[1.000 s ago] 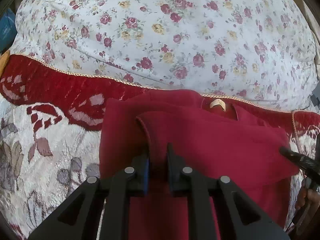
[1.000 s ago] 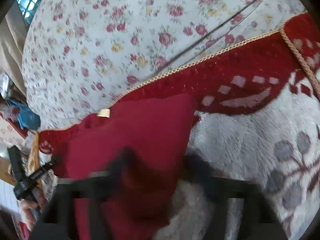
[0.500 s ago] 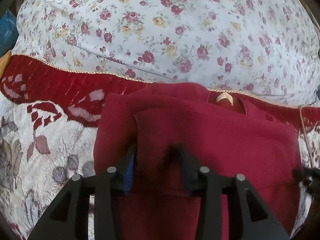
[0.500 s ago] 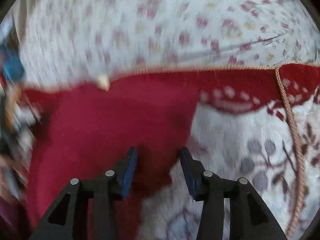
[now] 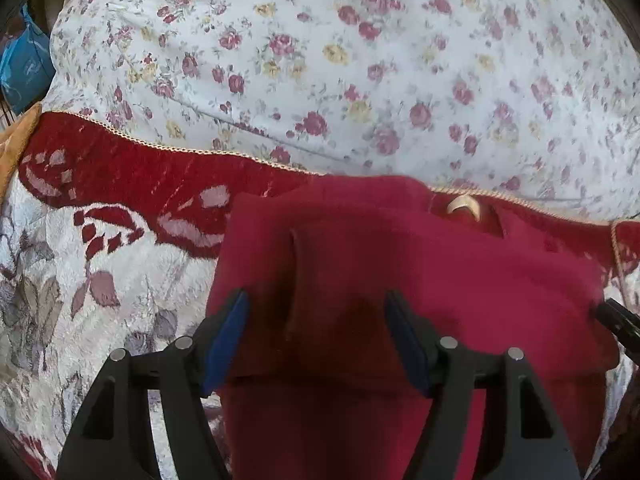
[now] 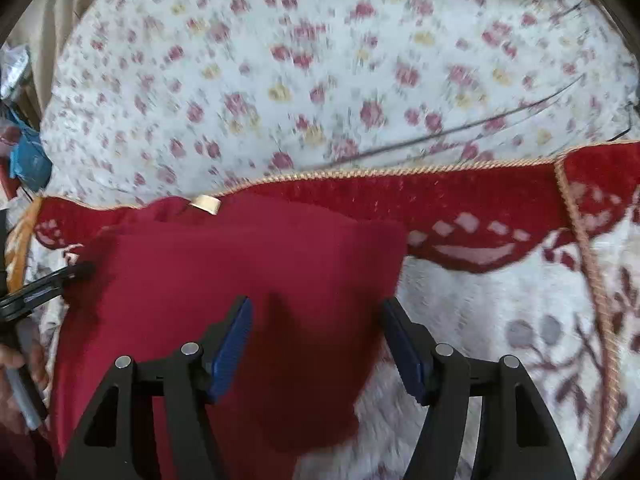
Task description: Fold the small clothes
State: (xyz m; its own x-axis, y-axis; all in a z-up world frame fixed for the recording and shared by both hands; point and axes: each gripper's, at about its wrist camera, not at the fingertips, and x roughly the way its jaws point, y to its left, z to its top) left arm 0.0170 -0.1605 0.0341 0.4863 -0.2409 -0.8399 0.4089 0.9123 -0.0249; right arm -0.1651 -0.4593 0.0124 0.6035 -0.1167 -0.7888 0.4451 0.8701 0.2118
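Both tools letting go of the folded red garment.
Left tool and right tool, jaws just spread and released, should lift straight off without dragging the fold.

Soft daylight, motion blur, fisheye edges

Floral sheet meets a red-bordered blanket in daylight.

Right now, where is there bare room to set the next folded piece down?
Free: the floral sheet beyond the gold-corded edge, and the pale blanket right of the red garment; also blanket left of it. Crowded: the middle, where the garment lies under both open tools, left tool and right tool.
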